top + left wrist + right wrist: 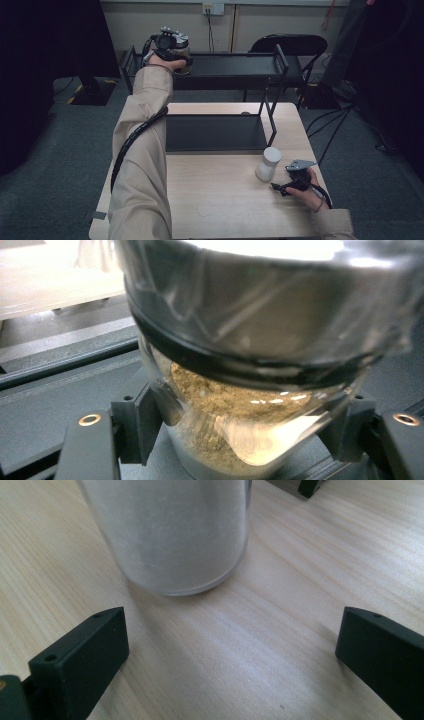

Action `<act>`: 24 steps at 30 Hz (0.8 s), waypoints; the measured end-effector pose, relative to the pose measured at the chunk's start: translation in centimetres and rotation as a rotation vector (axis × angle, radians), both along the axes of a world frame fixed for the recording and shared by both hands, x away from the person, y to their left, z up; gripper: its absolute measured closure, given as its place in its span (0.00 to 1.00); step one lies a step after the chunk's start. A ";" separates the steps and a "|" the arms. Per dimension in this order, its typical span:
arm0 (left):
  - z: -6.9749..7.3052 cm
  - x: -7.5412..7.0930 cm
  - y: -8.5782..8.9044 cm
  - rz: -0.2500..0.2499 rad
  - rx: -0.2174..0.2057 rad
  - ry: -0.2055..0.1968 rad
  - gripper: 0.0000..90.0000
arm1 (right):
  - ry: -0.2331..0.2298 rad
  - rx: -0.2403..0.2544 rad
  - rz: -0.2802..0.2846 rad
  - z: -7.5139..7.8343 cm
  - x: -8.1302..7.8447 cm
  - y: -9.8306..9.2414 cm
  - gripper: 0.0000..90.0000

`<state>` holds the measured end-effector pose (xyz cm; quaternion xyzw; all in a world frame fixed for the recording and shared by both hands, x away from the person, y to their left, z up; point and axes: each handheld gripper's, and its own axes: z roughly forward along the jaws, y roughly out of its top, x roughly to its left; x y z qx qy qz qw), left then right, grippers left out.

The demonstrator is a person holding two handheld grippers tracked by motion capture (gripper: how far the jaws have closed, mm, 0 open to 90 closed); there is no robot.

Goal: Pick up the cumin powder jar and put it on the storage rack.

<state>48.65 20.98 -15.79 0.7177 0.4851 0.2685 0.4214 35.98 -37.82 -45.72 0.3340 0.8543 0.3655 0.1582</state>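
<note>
- The left arm, in a beige sleeve, stretches far forward, and its hand carries the left tongs (176, 56) at full reach.
- Those black tongs (245, 427) are clamped from both sides; their tips are probably hidden.
- The right forearm lies low and bent, the hand wrapped around the right tongs (281, 188).
- The right tongs (230, 655) stand spread wide, gripping nothing.

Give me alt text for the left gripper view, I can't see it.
Close up, the left claw grips a clear jar of tan powder by its lower body, one black jaw on each side. The jar's wide lid fills the top, and a dark shelf lies beneath.
</note>
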 end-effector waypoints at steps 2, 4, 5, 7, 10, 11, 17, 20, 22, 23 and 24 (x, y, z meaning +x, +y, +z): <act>0.0 0.0 -0.1 0.003 0.007 0.005 0.33 | 0.000 0.000 0.000 0.0 0.0 0.0 0.00; -0.1 0.0 -0.2 0.009 0.008 0.009 0.31 | 0.000 0.000 0.000 0.0 0.0 0.0 0.00; -0.1 0.0 -0.2 0.016 0.007 0.011 0.30 | 0.000 0.000 0.000 0.0 0.0 0.0 0.00; -0.2 -0.1 -0.2 0.023 0.004 0.014 0.27 | 0.000 0.000 0.000 0.0 0.0 0.0 0.00; -0.2 -0.2 -0.2 0.029 0.012 0.027 0.24 | 0.000 0.000 0.000 0.0 0.0 0.0 0.00; -0.2 -0.3 -0.2 0.033 0.005 0.030 0.22 | 0.000 0.001 0.001 0.0 0.0 0.0 0.00; -0.2 -1.0 0.3 0.030 -0.014 0.031 0.13 | 0.000 -0.002 0.002 0.0 0.0 0.0 0.00; -0.1 -1.5 0.5 0.026 -0.016 0.027 0.10 | 0.000 -0.002 0.002 0.0 0.0 0.0 0.00; -0.1 -1.8 0.7 0.019 -0.020 0.024 0.10 | 0.000 -0.003 0.002 0.0 0.0 0.0 0.00; -0.1 -2.1 0.7 0.023 -0.020 0.019 0.09 | 0.000 -0.003 0.002 0.0 0.0 0.0 0.00; 0.0 -2.3 0.8 0.024 -0.026 0.020 0.08 | 0.000 -0.003 0.002 0.0 0.0 0.0 0.00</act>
